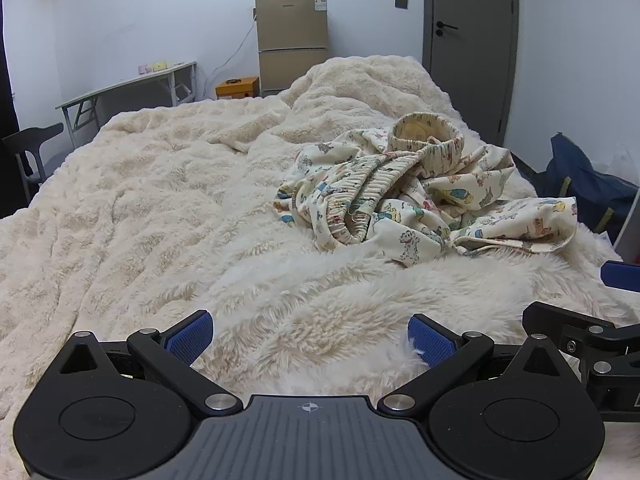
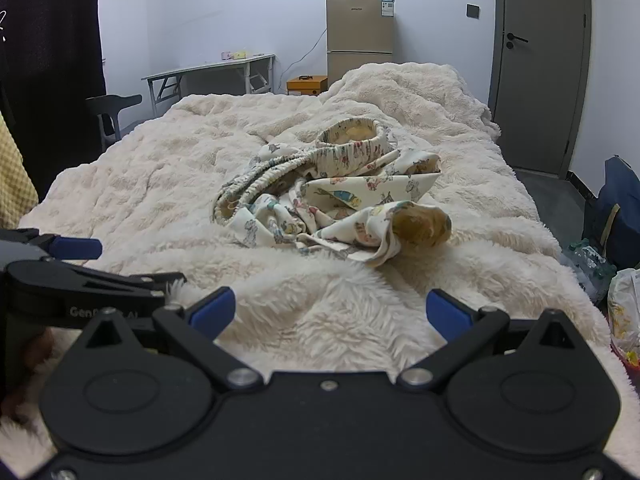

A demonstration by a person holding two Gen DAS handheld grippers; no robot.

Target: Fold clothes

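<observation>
Even, cool indoor light, moderately bright; no glare; soft shadows in the folds of the bed (image 1: 160, 184); fisheye bending and dark corners beyond the door (image 2: 540, 64); focus sharp.

A big bed (image 1: 140, 208) is covered by a fluffy cream blanket (image 2: 328, 320) full of bumps and folds. One crumpled pile of clothes (image 1: 416, 196) with little cartoon pictures lies right on the blanket, near the bed's right edge.
</observation>
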